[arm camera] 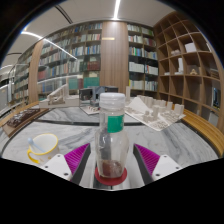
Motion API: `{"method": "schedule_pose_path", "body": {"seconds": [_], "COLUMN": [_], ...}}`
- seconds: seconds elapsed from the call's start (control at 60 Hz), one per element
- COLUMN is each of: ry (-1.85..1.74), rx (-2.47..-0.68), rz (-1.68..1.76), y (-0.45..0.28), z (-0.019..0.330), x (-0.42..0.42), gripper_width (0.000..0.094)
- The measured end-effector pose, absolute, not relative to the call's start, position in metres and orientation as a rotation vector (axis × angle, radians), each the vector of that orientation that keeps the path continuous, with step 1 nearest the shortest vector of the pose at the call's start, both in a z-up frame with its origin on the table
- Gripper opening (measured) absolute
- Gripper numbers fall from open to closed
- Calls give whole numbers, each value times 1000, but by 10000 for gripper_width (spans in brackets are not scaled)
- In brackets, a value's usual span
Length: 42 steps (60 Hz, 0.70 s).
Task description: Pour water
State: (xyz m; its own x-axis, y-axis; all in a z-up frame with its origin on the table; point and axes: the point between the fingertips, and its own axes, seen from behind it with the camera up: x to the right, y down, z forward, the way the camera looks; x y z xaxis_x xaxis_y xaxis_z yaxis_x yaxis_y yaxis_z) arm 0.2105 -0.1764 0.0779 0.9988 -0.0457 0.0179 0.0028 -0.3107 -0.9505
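No text, brand, number or sign can be read anywhere; a green band is seen around the bottle (110, 135) near the tabletop's front edge, but no lettering can be made out on it, nor on the book spines (85, 50) beyond

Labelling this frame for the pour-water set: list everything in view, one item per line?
bottle: 1, clear with white cap, green label band, reddish base; upright between the fingers
cup: 1, cream with yellow rim; on the table, beyond the left finger
table: 1, pale marbled top; under the bottle and cup
architectural models: several, white; on tables beyond the bottle
bookshelves: several, wood, filled with books; along the back wall
gripper: 1, black with magenta pads; fingers press the bottle's sides
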Motion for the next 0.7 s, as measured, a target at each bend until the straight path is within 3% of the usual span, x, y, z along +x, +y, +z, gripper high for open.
{"method": "schedule_pose_path", "body": {"seconds": [0.05, 0.317, 0.7], "ry": [7, -14, -3], "rx": [-1882, -1915, -1930], "rz": [-82, -173, -103], "y": [-184, -311, -443], "z": [84, 138, 164], "x": [219, 193, 144], "gripper_width": [836, 854, 851]}}
